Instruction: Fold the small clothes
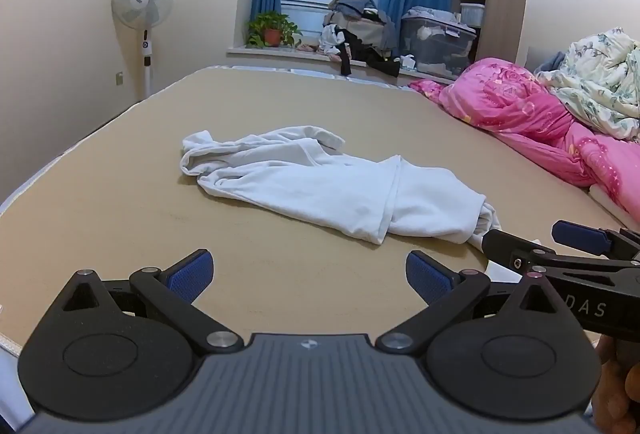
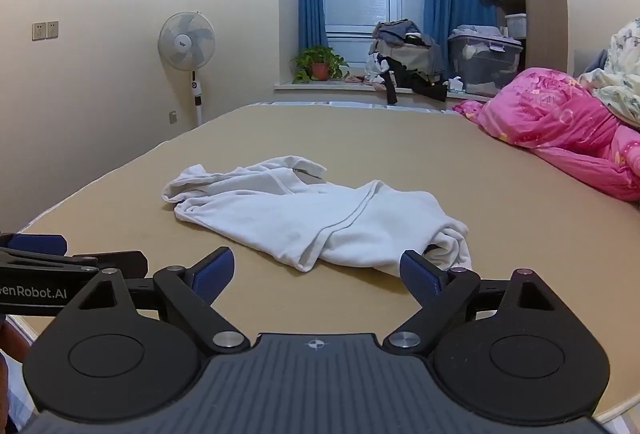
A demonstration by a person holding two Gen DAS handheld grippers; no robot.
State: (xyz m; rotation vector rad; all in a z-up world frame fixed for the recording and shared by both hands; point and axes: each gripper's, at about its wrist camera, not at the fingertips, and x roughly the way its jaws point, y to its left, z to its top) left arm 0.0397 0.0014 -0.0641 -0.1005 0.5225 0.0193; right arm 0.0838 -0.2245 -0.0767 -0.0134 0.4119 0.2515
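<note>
White cotton garment: a crumpled white knit top (image 1: 320, 185) lies bunched near the middle of the tan bed surface (image 1: 120, 218), one end rolled up at the far left, the other tucked under itself at the near right.
Bed: I see the tan sheet bare around the garment; a pink floral quilt (image 1: 532, 121) is heaped along the right edge, well apart from the top.
Left gripper: my left gripper (image 1: 308, 274) hangs over bare sheet short of the garment, fingers spread wide, nothing between them.
Right gripper: my right gripper (image 2: 316, 274) sits just beside the garment's near right corner, fingers released and empty; its right pad is close to the bunched hem (image 2: 452, 246), though I cannot tell whether they touch.
Step in hand: I judge this as the approach before any fold; the top is not yet flattened.
Next move: I would bring each gripper to a separate edge, probably the near hem on the right and the rolled end on the left, pinch one layer only, then lift and spread the cloth flat.
Risk: the layers overlap, so I may catch two thicknesses and drag the whole heap instead of opening it.
</note>
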